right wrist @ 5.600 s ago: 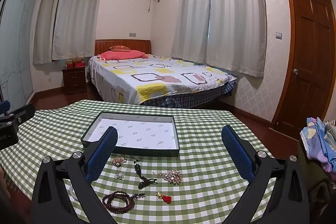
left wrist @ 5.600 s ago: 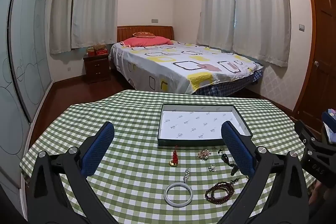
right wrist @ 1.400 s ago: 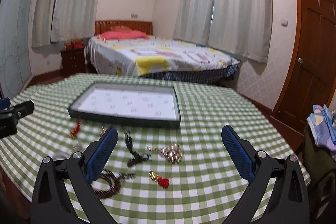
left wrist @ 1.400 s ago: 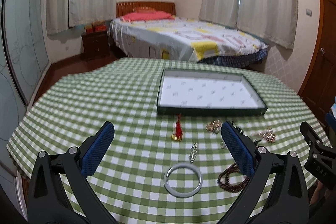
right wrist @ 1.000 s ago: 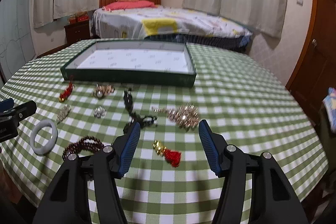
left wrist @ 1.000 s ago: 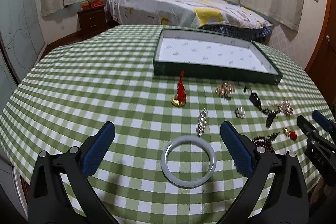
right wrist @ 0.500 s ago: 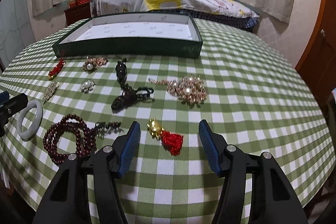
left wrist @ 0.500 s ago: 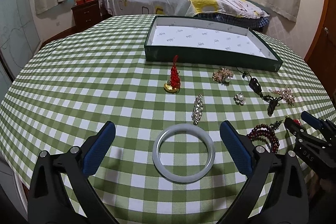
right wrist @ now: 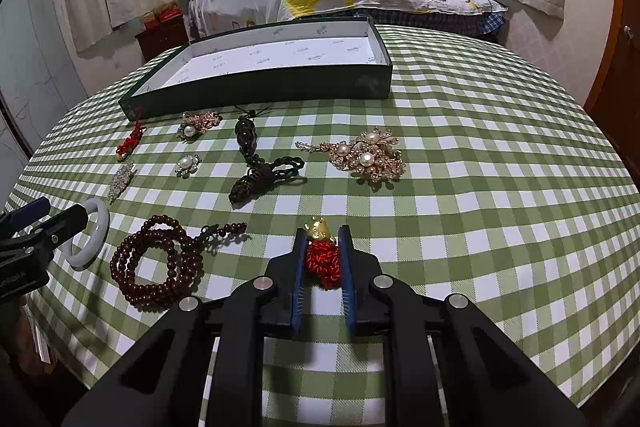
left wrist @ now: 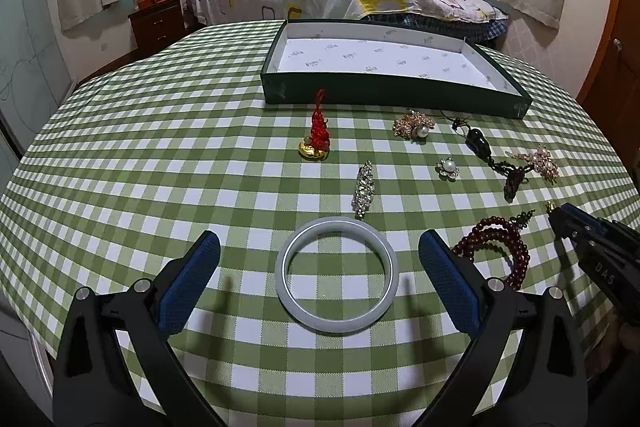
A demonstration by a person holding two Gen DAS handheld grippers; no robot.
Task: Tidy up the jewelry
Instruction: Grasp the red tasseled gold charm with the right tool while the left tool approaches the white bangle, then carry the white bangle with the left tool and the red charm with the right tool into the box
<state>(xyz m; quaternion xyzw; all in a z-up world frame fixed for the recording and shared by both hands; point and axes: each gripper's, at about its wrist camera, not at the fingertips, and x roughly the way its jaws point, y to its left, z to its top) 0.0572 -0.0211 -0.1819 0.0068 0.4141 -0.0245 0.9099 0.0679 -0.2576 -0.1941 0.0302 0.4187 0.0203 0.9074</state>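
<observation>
Right wrist view: my right gripper point(right wrist: 323, 231) is closed down on the red knot charm with the gold ingot point(right wrist: 322, 250), the two blue pads pressing its red cord from either side while the gold end pokes out past the tips. The charm lies on the green checked tablecloth point(right wrist: 500, 195), on the near side of the dark green tray point(right wrist: 256, 85) and well apart from it.

My left gripper point(left wrist: 319, 250) is spread wide, holding nothing. Its fingers straddle the pale jade bangle point(left wrist: 337, 287), which lies flat on the cloth between the pads without touching either, well short of the tray.

Nearer the tray from the bangle lies a slim rhinestone clip point(left wrist: 363, 188). Beyond that, a second red knot charm point(left wrist: 318, 133) lies just in front of the tray's near wall. A gold pearl brooch point(left wrist: 413, 123) sits close to that same wall, with a small pearl flower pin point(left wrist: 447, 168) a little further out.

A black cord pendant point(right wrist: 260, 167) stretches away from the tray's front wall toward me. The large gold brooch with three pearls point(right wrist: 370, 155) lies off the tray's right front corner. The dark red bead strand point(right wrist: 158, 263) is coiled far from the tray, just beside the bangle. The tray's white lining shows nothing on it.
</observation>
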